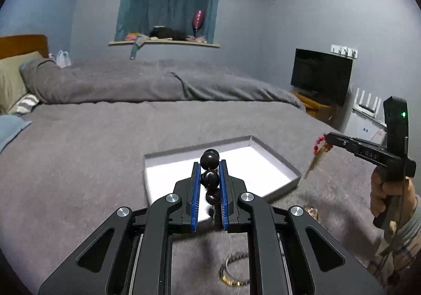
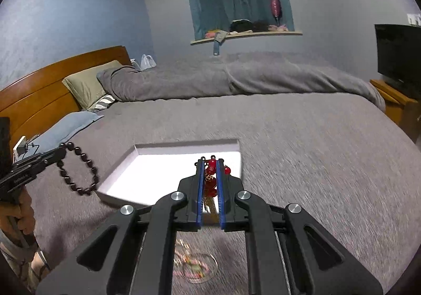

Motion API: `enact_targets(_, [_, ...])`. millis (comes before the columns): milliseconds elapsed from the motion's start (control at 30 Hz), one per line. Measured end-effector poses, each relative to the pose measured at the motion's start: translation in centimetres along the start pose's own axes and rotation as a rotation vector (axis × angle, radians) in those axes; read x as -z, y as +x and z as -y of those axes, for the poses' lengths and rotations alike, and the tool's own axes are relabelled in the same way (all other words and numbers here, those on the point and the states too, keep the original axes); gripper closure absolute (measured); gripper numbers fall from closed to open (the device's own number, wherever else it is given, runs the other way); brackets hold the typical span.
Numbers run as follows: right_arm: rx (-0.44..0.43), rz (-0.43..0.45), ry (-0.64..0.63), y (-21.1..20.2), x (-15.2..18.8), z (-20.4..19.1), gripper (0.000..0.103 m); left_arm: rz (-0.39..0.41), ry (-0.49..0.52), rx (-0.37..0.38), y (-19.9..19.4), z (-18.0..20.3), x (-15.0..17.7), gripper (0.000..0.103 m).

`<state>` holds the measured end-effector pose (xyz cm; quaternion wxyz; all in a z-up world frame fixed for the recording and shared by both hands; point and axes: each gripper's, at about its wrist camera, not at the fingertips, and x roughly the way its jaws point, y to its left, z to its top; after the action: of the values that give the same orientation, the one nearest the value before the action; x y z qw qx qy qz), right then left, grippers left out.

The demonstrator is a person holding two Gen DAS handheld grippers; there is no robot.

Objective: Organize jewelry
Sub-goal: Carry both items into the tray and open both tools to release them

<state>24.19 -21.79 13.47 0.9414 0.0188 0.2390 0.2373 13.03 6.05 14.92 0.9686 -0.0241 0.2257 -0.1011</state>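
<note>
Left gripper clamped on a string of black beads, pads narrow, with the loop hanging free below the tips in the right wrist view. Right gripper clamped on red beads with a gold tassel trailing down between the blue pads; from the left wrist view, seen at the right, red beads at its tip and the tassel dangling. Both held above a grey bed, near an open shallow box with a white floor, lying flat on the cover. On the cover nearer than the box, a twisted bangle, part dark and part gold, beneath the left gripper's frame; a small gold ring just right of it. Under the right gripper, a blurred clear bangle with coloured specks, detail not readable. Hands gripping each handle.
</note>
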Motion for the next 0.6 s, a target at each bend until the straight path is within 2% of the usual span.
enact_targets(300, [-0.066,-0.055,-0.011,5.4,-1.6,-2.2,0.094,-0.032,0.023,-0.006,4.4,0.1,-0.5,0.089])
enact_targets(600, [-0.077,-0.193,0.06,10.1,1.6,-0.6,0.094,-0.125,0.026,-0.026,8.1,-0.2,2.1,0.089])
